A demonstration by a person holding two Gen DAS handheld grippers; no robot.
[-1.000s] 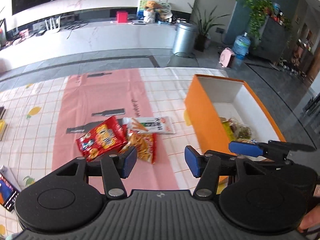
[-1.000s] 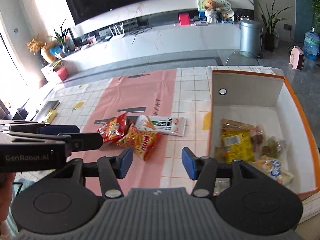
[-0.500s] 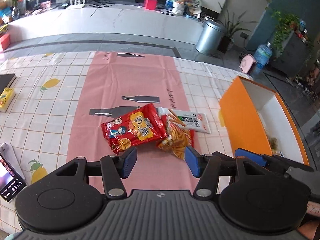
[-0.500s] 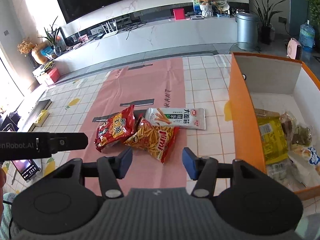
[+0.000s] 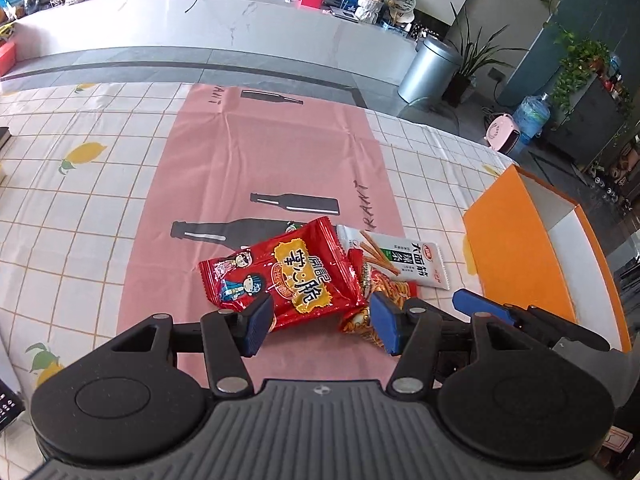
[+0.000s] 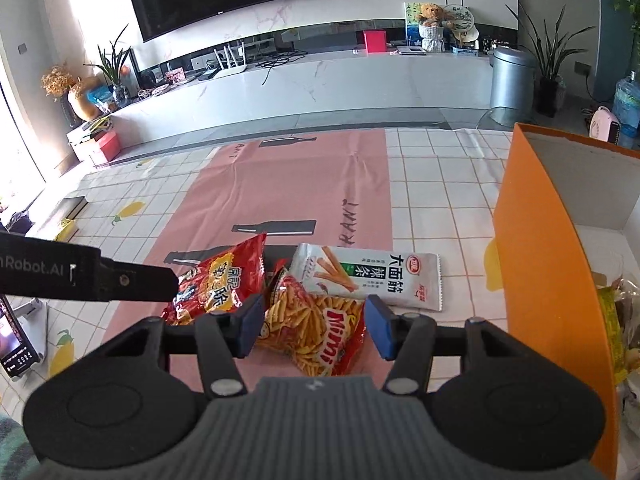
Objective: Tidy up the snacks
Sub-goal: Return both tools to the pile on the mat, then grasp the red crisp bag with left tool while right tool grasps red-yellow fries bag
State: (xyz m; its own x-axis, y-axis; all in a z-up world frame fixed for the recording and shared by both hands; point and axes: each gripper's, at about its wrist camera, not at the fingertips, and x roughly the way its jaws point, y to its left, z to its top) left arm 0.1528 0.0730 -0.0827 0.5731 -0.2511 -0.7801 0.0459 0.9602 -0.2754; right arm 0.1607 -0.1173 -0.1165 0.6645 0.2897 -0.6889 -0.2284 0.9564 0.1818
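Both of my grippers have dropped toward the pile since a second ago; the packets now fill far more of each view, and the box has slid off to the right edge.

Left gripper [image 5: 322,326]: jaws part-open, nothing between the pads. Its tips frame the near end of the glossy red crinkled snack bag with cartoon figures [image 5: 280,276], not yet touching as far as I can judge.

Right gripper [image 6: 316,326]: jaws part-open, empty, straddling the orange-red Mimi stick-snack packet [image 6: 316,324]. Contact not confirmed.

The white flat packet with green label and breadstick print [image 6: 372,276] lies just behind those two, on the pink strip of the checked tablecloth [image 5: 200,168].

Reading: I am lined up for a double pick, one bag per gripper. Three packets remain outside the open orange cardboard box [image 6: 536,248].

Hard to see:
- Box contents mostly cut off; only a sliver of wrapped items at the right wrist view's edge.
- The Mimi packet is largely hidden in the left view, behind the red bag and my fingertip.
- Overlap between the packets unclear.
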